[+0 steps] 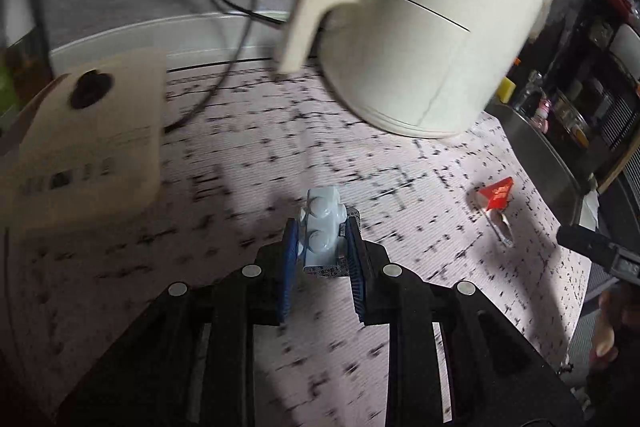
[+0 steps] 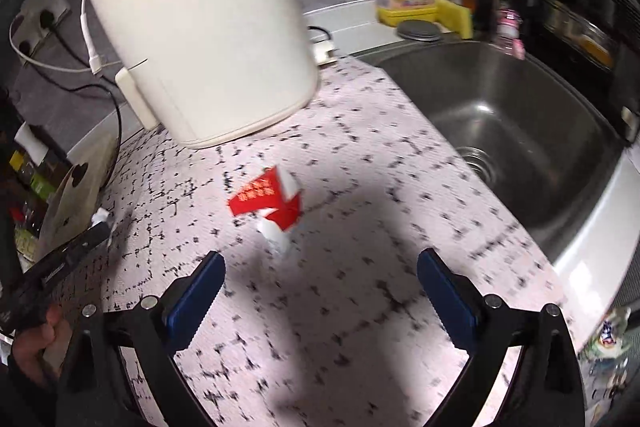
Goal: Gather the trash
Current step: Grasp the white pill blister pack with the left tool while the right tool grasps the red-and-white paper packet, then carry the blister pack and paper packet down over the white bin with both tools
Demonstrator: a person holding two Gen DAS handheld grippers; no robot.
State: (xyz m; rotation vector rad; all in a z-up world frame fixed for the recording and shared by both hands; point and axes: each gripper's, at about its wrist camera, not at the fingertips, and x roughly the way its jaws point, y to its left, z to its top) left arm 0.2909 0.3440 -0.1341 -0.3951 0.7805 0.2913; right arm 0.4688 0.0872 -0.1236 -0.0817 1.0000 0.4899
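Wrapper (image 2: 267,202) mid-counter, sink (image 2: 568,187) rightward

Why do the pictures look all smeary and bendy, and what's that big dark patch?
Left wrist view: motion blur smears the counter's speckles and the cream appliance, while the held blister pack stays sharper. Right wrist view: the fisheye lens bends the sink edge, and a broad shadow lies below the red wrapper.

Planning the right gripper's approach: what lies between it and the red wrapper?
Only bare speckled countertop, seen in the right wrist view, lies between the open right gripper and the red wrapper.
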